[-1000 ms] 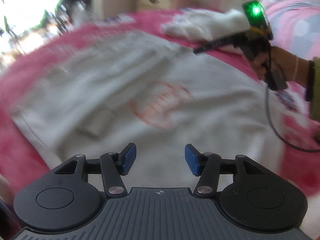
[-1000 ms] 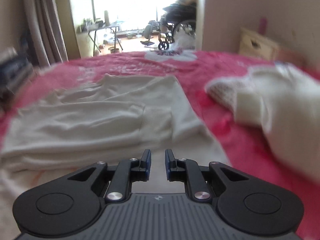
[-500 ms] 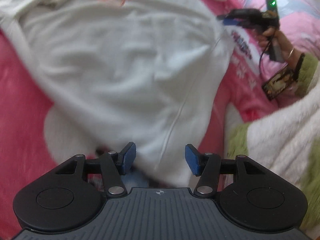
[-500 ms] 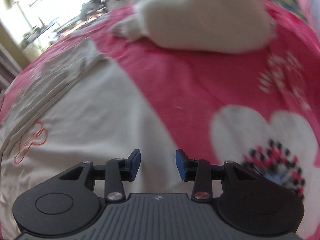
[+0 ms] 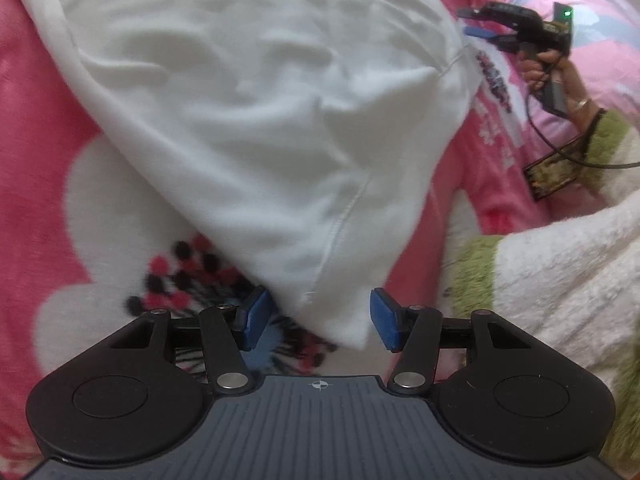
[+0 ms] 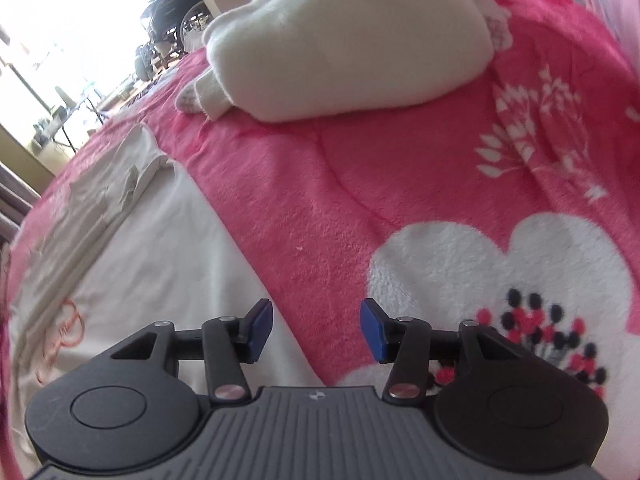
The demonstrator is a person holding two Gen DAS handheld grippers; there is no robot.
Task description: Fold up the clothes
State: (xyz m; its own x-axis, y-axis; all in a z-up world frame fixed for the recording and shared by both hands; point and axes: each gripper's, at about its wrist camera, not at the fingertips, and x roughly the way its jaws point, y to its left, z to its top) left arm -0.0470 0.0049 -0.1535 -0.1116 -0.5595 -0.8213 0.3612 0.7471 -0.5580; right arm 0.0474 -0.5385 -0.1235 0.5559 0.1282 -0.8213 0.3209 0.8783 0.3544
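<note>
So far the fold is judged to be partly done: a white T-shirt (image 5: 256,120) lies spread on the pink flowered blanket (image 6: 360,208) of the bed, its far portion already gathered into layered folds in the right wrist view, while the near portion with the orange print is flat and unfolded. A second, fluffy white garment (image 6: 352,40) sits bundled toward the far edge of the bed and appears untouched, so at least one further fold on the shirt and that whole item are left. The left gripper (image 5: 316,316) is held over the shirt's near hem corner, which lies between its spread jaws without being pinched. The right gripper (image 6: 316,330) is poised at the shirt's side edge, jaws apart with only blanket and the cloth's edge beneath them; nothing is gripped. Compared with a second ago, both views have tipped from a level look across the bed to a steep downward one, and the left gripper has been brought from above the shirt's middle to its hem corner. The right jaws have just been opening, from nearly closed, with nothing between them. The left jaws are as wide as before.
</note>
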